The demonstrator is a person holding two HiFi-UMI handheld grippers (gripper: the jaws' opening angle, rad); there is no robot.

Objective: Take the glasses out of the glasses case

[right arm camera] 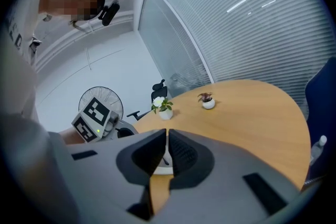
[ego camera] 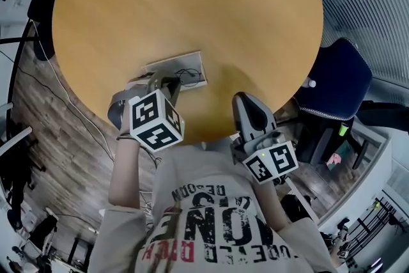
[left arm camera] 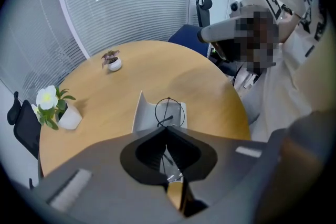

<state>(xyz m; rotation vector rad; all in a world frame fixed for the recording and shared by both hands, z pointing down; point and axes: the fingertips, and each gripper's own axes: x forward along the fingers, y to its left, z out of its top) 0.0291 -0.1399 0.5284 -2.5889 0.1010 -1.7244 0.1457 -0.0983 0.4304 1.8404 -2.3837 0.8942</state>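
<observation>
Left gripper view puts us right at the jaws: our left gripper (left arm camera: pixel 167 131) is closed tight on a thin black wire of the glasses (left arm camera: pixel 169 113), probably a temple. The round lens hangs just beyond the tips, above the open glasses case (left arm camera: pixel 142 113). We judge the task about half done. The glasses are gripped and seem partly clear of the case, though we cannot tell whether any part touches it. They have yet to be carried off and set on the table (left arm camera: pixel 131 76). This gripper points steeply down over the case, close to the table's near edge.

Our right gripper (right arm camera: pixel 167 136), held at that edge beside our torso, has its jaws together on nothing. It points almost level across the table, well apart from the case. Farther off stand a white-flowered pot plant (left arm camera: pixel 59 113) and a small purple-leaved plant (left arm camera: pixel 112 60).
</observation>
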